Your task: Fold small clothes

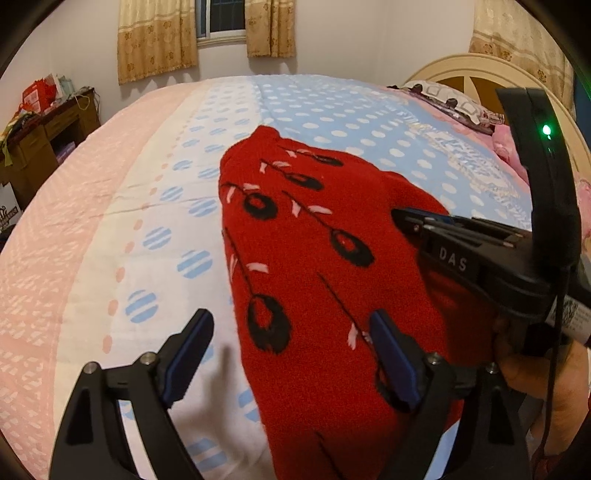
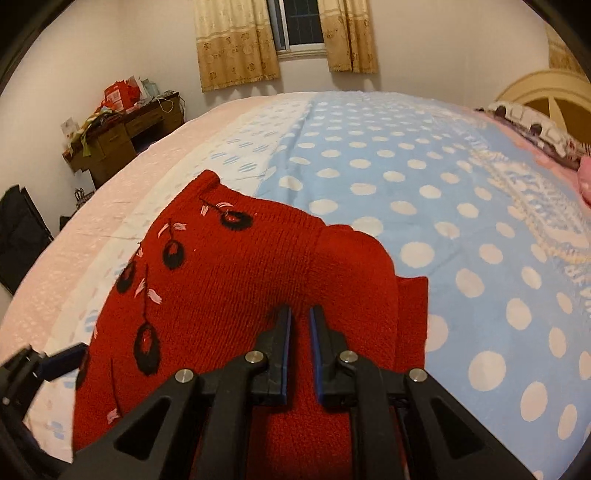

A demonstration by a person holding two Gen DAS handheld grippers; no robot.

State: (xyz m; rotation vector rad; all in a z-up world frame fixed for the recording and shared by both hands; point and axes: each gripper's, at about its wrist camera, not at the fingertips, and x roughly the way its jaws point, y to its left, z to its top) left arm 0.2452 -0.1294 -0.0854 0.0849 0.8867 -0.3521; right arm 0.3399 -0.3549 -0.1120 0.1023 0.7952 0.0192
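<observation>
We are working over a red knitted garment (image 1: 325, 266) with black ring motifs, and it is lying bunched on the bed (image 1: 110, 221), partly on the white dotted band of the cover and partly on the blue one. Our left gripper (image 1: 291, 354) is hanging at the garment's near edge with its fingers (image 1: 391, 365) spread wide apart; one finger is sitting over the red knit, the other over the bare cover, and neither is pressing on the cloth. Our right gripper (image 2: 300, 347) is standing over the middle of the garment with its fingers (image 2: 282, 347) drawn nearly together, only a narrow slit showing between them. We cannot tell whether any knit is pinched in that slit. A cluttered wooden desk (image 2: 122, 133) is standing by the far wall, under the curtained window (image 2: 299, 26).
</observation>
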